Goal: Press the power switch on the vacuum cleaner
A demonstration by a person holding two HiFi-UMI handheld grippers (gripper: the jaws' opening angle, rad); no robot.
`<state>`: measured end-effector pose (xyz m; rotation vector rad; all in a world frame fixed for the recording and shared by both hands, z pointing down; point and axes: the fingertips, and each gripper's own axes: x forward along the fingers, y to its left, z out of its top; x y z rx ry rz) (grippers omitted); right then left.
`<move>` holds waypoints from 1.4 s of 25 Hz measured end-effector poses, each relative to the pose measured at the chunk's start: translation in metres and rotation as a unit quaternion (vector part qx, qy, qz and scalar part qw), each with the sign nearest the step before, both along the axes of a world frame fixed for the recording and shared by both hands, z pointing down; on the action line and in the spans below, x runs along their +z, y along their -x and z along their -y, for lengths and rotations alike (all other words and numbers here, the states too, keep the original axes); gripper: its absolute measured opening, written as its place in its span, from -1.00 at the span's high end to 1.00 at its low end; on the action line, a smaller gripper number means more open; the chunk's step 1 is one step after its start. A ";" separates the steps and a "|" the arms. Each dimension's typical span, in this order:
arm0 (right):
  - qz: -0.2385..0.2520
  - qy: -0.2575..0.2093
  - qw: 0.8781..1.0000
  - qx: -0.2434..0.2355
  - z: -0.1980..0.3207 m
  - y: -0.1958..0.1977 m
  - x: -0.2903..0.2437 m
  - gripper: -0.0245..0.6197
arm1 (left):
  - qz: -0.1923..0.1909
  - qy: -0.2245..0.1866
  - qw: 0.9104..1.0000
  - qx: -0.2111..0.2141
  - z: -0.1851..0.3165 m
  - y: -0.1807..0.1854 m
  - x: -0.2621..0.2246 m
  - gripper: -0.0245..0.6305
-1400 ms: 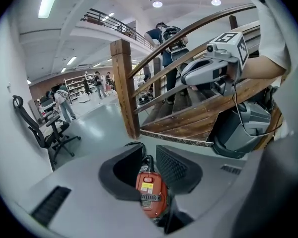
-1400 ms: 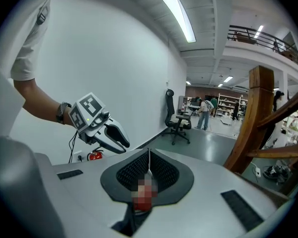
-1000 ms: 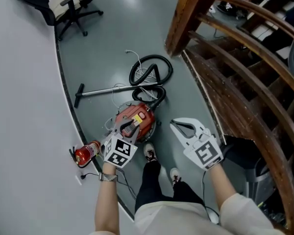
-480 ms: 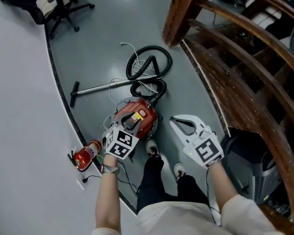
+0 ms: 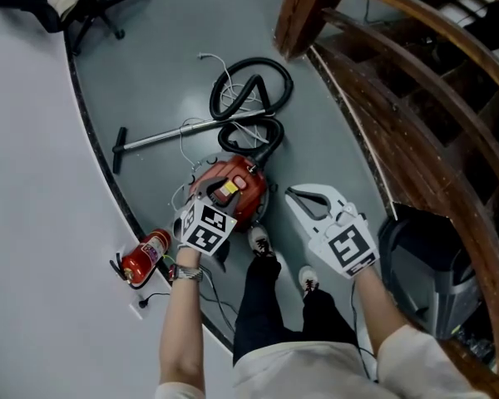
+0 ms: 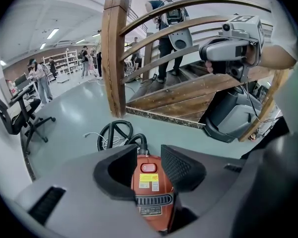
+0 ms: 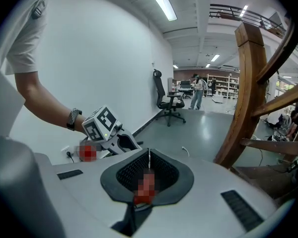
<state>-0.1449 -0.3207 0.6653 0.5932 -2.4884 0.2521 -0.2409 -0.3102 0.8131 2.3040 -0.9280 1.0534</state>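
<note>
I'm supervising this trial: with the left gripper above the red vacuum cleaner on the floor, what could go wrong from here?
1. The left gripper jaws have just been opening, with nothing between them. The small red power switch lines up with that gap, so the tips may straddle it rather than press it.
2. The black hose and white cord lie loose on the floor beside the vacuum cleaner; a gripper or foot might snag them.

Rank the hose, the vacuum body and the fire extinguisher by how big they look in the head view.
1. Hose: its loops cover the most floor.
2. Vacuum body: partly hidden, but clearly smaller than the hose.
3. Fire extinguisher: smallest.
</note>
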 end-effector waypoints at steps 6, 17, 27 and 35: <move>0.005 0.023 1.000 0.003 -0.003 0.006 0.022 0.83 | 0.017 0.032 0.999 0.015 0.000 -0.004 0.040 0.44; 0.005 0.043 0.999 0.007 -0.016 0.001 0.044 0.83 | 0.028 0.075 0.996 0.029 0.002 -0.011 0.097 0.42; -0.001 0.059 0.998 0.010 -0.020 -0.002 0.059 0.83 | 0.061 0.098 0.993 0.038 0.001 -0.009 0.136 0.35; -0.005 0.068 0.998 -0.003 -0.025 0.005 0.066 0.83 | 0.073 0.117 0.990 0.039 -0.004 -0.005 0.161 0.29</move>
